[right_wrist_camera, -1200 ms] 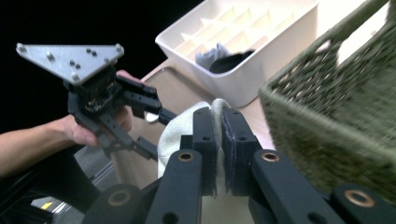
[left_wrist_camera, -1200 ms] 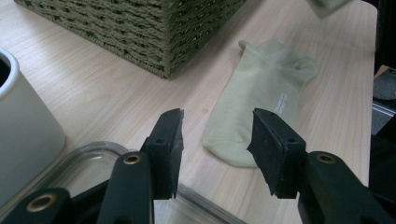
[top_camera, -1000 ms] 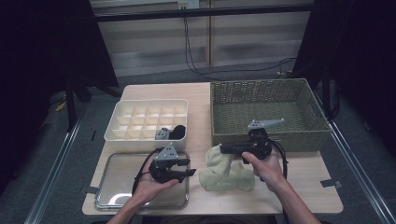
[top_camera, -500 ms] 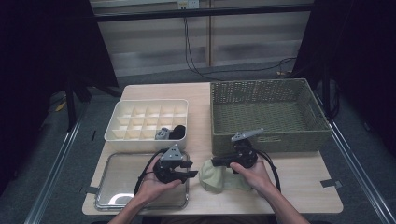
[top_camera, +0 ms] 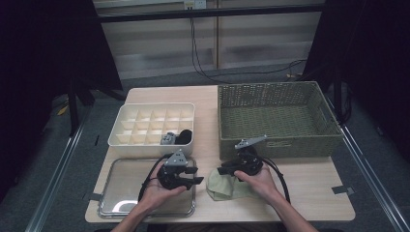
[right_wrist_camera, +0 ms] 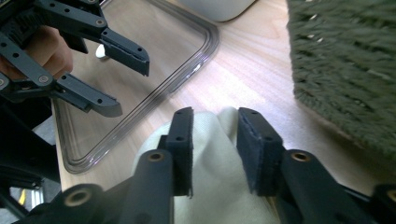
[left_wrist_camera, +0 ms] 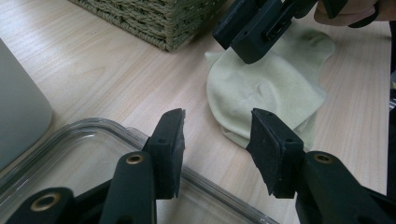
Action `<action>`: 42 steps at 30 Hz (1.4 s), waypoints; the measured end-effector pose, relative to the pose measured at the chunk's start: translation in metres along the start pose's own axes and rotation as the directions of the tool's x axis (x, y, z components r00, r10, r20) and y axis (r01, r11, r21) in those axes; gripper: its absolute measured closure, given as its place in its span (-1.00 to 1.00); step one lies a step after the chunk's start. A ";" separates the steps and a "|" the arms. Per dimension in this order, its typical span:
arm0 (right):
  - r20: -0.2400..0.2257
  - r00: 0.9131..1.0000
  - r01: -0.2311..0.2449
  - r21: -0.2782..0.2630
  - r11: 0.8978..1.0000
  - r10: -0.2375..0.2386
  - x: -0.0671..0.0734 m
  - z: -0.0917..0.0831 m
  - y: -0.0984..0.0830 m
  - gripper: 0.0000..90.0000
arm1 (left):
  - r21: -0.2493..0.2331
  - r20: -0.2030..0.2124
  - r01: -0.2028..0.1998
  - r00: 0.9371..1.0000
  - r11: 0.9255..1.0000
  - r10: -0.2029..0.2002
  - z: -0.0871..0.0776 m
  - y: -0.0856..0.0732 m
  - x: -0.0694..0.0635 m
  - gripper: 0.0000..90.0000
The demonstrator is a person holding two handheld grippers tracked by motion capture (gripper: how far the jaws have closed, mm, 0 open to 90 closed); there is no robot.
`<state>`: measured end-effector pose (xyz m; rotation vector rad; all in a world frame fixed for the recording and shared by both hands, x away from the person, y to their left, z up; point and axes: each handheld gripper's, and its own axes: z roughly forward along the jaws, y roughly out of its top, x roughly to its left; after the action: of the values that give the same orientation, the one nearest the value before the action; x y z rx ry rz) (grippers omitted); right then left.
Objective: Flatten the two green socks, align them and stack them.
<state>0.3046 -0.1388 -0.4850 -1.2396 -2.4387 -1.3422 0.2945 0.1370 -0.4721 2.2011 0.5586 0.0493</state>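
A pale green cloth [top_camera: 221, 190] lies flat on the table, in front of the wicker basket [top_camera: 290, 145]. My right gripper [top_camera: 223, 170] is low over the cloth's far edge. In the right gripper view its jaws [right_wrist_camera: 215, 140] have just been opening and stand apart, with the cloth [right_wrist_camera: 210, 186] beneath and between them and the pads not pressing it. My left gripper [top_camera: 196, 175] stands open and empty over the right edge of the clear tray [top_camera: 111, 193], pointing at the cloth [left_wrist_camera: 266, 88]. Seen from the left gripper [left_wrist_camera: 217, 135], the right gripper's jaws hang over the cloth's far side.
A white divided box [top_camera: 150, 141] behind the tray holds a black item and a grey item in its near right cells. The wicker basket fills the right rear of the table. Bare wood lies right of the cloth, up to the table's front edge.
My right gripper came down toward the table with the cloth bunched in it. The cloth now lies spread on the wood and the jaws have parted. The left gripper has kept still.
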 end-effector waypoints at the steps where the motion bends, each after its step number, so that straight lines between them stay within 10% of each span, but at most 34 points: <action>1: 0.007 1.000 0.001 -0.006 1.000 -0.001 0.002 -0.003 0.001 0.41 | -0.002 -0.002 0.003 1.000 1.000 -0.003 -0.001 0.000 0.000 0.21; 15: 0.006 1.000 0.021 -0.037 0.999 -0.021 0.020 -0.014 0.001 0.51 | -0.012 -0.012 0.019 1.000 1.000 -0.019 -0.009 -0.004 0.003 0.20; 32: 0.000 0.996 0.092 0.085 0.992 -0.093 0.044 0.030 -0.014 0.42 | -0.013 -0.013 0.014 1.000 1.000 -0.014 -0.010 -0.004 0.003 0.19; 42: 0.039 0.995 0.091 0.065 0.994 -0.094 0.038 0.032 -0.015 0.88 | -0.015 -0.008 0.009 1.000 1.000 -0.009 -0.011 -0.004 0.001 0.20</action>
<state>0.2783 -0.0957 -0.4979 -1.1655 -2.5760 -1.2629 0.2917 0.1475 -0.4679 2.1849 0.5706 0.0573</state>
